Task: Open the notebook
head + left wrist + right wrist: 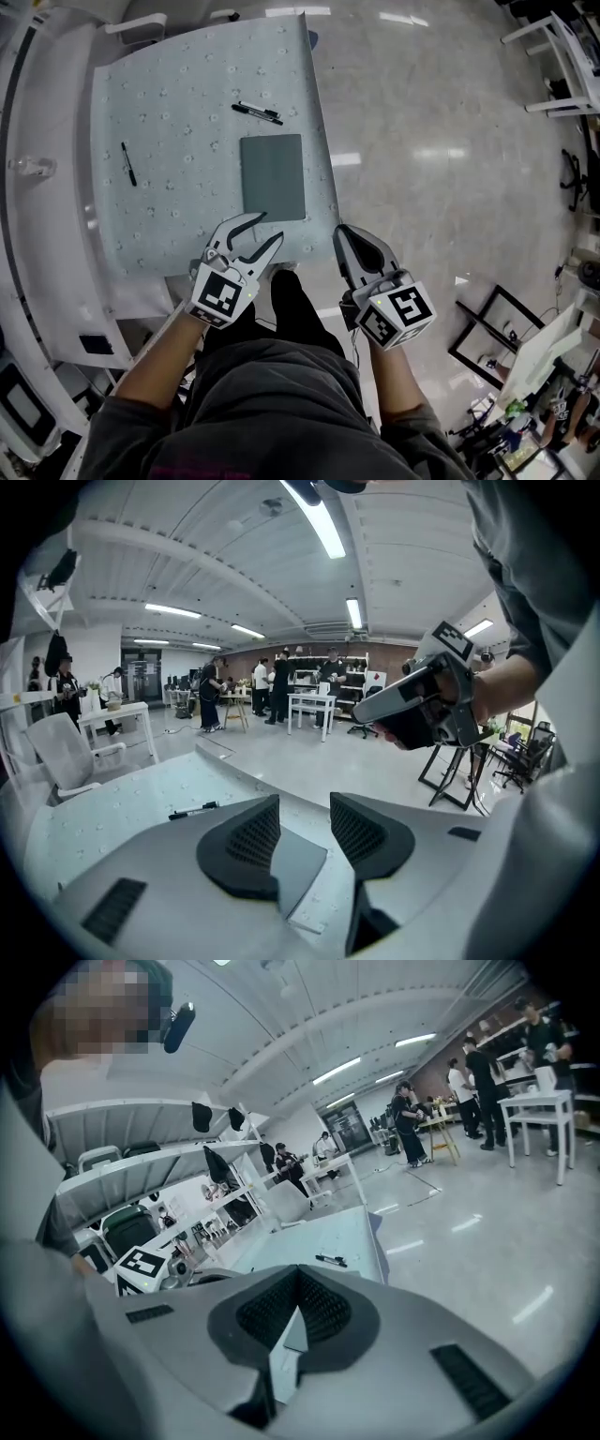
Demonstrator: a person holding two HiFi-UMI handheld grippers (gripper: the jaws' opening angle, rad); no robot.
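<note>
The notebook lay closed and untouched; the left gripper gaped empty, the right gripper was pinched shut, and reaching the cover's edge seemed next

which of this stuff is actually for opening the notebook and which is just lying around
For the job:
- notebook, closed, on the table
- left tongs, open
- right tongs, shut

Just lying about:
- marker, beyond the notebook
- pen, to the notebook's left
</note>
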